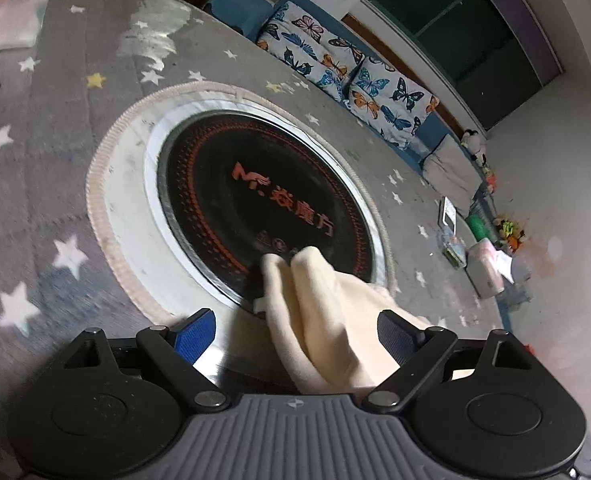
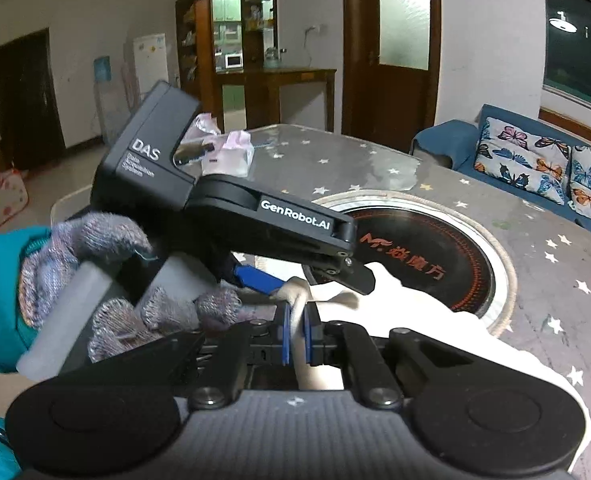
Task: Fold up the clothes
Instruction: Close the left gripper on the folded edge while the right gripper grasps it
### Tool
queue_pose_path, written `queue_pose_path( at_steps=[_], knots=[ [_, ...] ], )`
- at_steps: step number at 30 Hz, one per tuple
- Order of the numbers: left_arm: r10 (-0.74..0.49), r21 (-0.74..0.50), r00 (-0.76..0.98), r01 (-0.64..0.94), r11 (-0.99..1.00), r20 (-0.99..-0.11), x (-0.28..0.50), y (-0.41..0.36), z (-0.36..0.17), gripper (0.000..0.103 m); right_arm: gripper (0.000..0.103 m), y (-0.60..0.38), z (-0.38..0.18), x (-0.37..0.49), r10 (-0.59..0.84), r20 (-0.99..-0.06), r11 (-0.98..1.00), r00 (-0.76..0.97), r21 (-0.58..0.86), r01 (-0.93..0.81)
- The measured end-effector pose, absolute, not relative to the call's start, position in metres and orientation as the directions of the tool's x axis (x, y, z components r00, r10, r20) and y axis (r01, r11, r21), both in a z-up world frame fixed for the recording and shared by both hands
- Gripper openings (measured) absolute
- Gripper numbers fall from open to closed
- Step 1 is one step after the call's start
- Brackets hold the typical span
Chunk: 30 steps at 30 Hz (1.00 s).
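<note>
A cream garment (image 1: 327, 320) lies bunched over the edge of the round black cooktop (image 1: 263, 200) and runs back between the fingers of my left gripper (image 1: 297, 332), which stands wide open around it. In the right wrist view my right gripper (image 2: 297, 338) is shut on a fold of the same cream garment (image 2: 379, 304), its blue pads (image 2: 285, 336) pinching the cloth. The left gripper (image 2: 311, 280) shows there too, held by a gloved hand (image 2: 107, 264) just above and beyond my right fingers, its blue finger touching the cloth.
The table (image 1: 35, 160) has a grey star-printed cover. Pink tissue packs (image 1: 11, 12) sit at its far corner, and small boxes (image 1: 487, 268) near the right edge. A blue sofa with butterfly cushions (image 2: 535, 160) runs along the wall beyond.
</note>
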<state>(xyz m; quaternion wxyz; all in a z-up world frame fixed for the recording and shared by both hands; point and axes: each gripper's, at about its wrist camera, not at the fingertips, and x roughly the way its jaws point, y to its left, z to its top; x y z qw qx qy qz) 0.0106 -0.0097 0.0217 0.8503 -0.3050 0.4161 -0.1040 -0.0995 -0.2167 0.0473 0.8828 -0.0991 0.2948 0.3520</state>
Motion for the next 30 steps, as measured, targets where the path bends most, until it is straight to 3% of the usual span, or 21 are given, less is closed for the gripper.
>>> queue_pose_path(
  at_steps=[1,7,12,23,26,30],
  knots=[
    [-0.433,-0.613,0.632,-0.085,0.786,-0.643,0.011,-0.011,0.021,0.088,0.006,-0.218,0.047,-0.100,0.568,-0.588,0.730,0.576,0.037,-0.682],
    [-0.496,-0.692,0.606,-0.129,0.710,-0.622,0.013,-0.013,0.009,0.058,0.006,-0.222,0.042,-0.106,0.593,-0.580,0.712,0.559,0.053,-0.700],
    [-0.506,-0.705,0.596,-0.151,0.693,-0.624,0.014,-0.012,0.002,0.024,0.009,-0.233,0.036,-0.108,0.588,-0.585,0.723,0.559,0.070,-0.687],
    [-0.464,-0.647,0.611,-0.106,0.755,-0.642,0.011,-0.018,0.009,0.021,0.019,-0.311,0.032,-0.094,0.422,-0.604,0.882,0.677,0.098,-0.462],
    [-0.457,-0.637,0.616,-0.097,0.764,-0.642,0.011,-0.020,0.012,0.021,0.035,-0.348,0.025,-0.084,0.320,-0.627,0.935,0.710,0.088,-0.344],
    [-0.445,-0.621,0.620,-0.088,0.779,-0.646,0.011,-0.023,0.014,0.021,0.042,-0.393,0.008,-0.068,0.224,-0.655,0.974,0.721,0.136,-0.179]
  ],
)
